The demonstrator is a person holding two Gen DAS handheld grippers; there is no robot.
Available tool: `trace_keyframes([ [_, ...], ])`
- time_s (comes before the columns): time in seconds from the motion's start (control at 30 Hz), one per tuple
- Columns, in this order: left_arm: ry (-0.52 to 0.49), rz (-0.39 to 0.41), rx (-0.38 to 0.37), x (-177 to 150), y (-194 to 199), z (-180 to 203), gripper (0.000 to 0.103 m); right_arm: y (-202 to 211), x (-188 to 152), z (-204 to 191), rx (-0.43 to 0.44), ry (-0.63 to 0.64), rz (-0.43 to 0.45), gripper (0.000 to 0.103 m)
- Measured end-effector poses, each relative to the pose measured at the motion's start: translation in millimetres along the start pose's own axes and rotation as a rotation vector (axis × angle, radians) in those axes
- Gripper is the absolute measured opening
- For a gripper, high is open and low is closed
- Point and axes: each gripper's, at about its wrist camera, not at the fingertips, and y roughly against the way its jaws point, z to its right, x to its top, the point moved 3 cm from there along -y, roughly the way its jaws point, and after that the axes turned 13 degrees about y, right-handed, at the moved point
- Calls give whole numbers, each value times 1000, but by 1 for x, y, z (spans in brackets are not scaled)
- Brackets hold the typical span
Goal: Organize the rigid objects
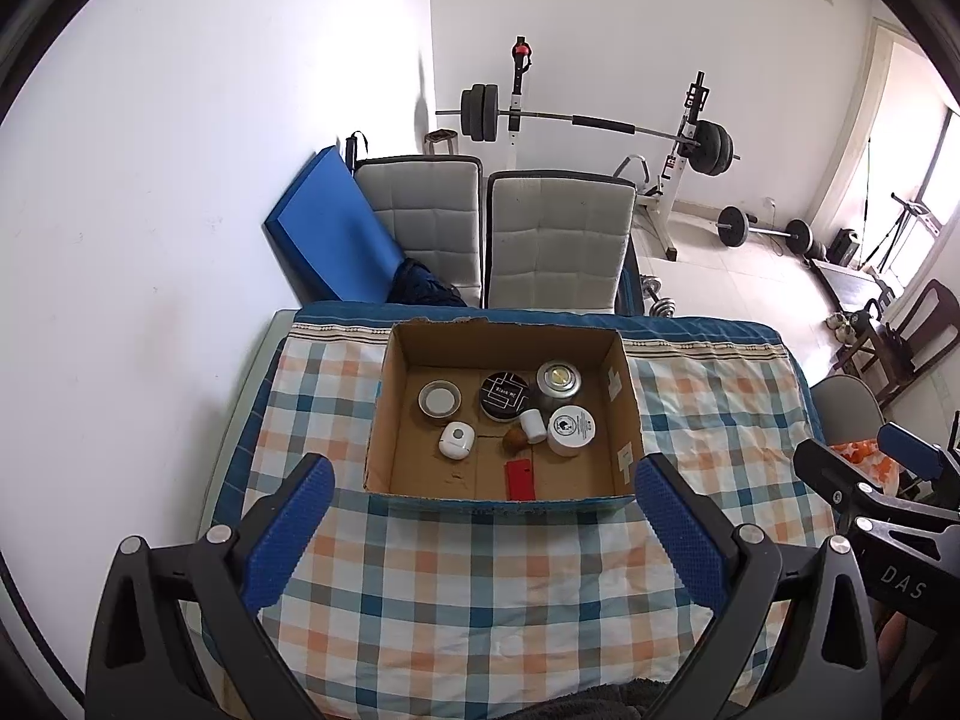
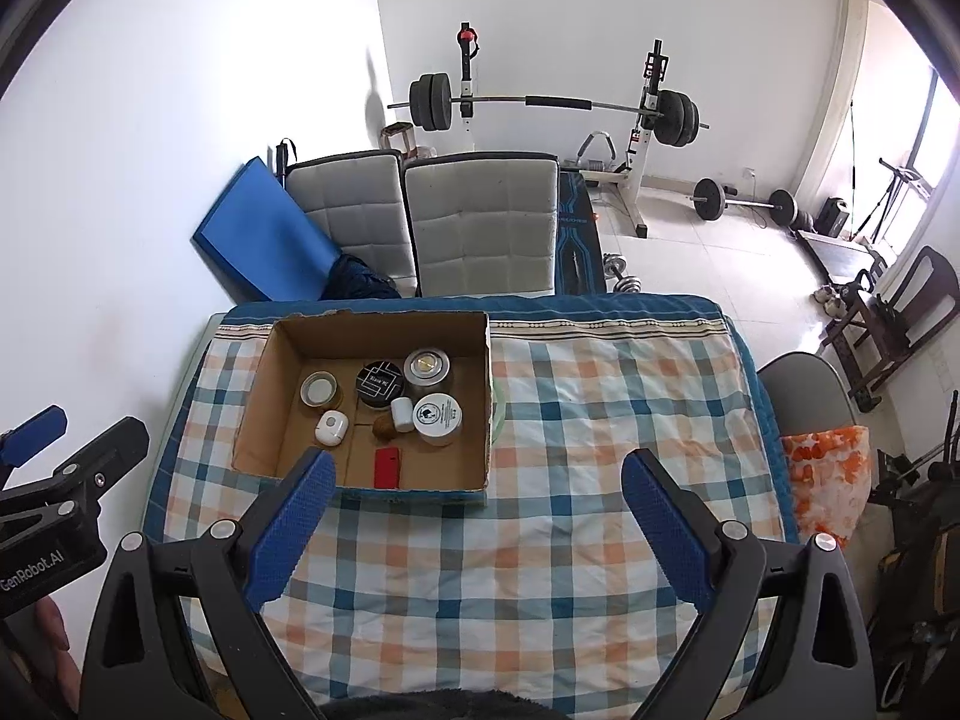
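Cardboard box (image 1: 504,483) with the rigid objects stands on the bench | at 12 o'clock of left gripper (image 1: 485,516), 11 o'clock of right gripper (image 2: 477,513) | left nearer | both grippers wide, holding nothing

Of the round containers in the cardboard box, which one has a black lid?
The black-lidded tin in the back row, between the open-looking silver tin and the metal tin; the front right jar has a white lid.
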Motion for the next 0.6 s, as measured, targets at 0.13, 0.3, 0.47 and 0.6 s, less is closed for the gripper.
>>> trace_keyframes([
  [0.13,-2,-4,-2,-4,2,1,103,3,-2,-1,-9,-1,3,98],
  [0.3,-5,2,-1,-5,4,2,103,8,-5,1,-15,-9,6,98],
  [0.47,-1,1,1,-6,4,3,103,11,-6,3,-23,-11,11,98],
  [0.6,-2,4,-1,-5,5,4,103,13,-6,6,-32,-15,17,98],
])
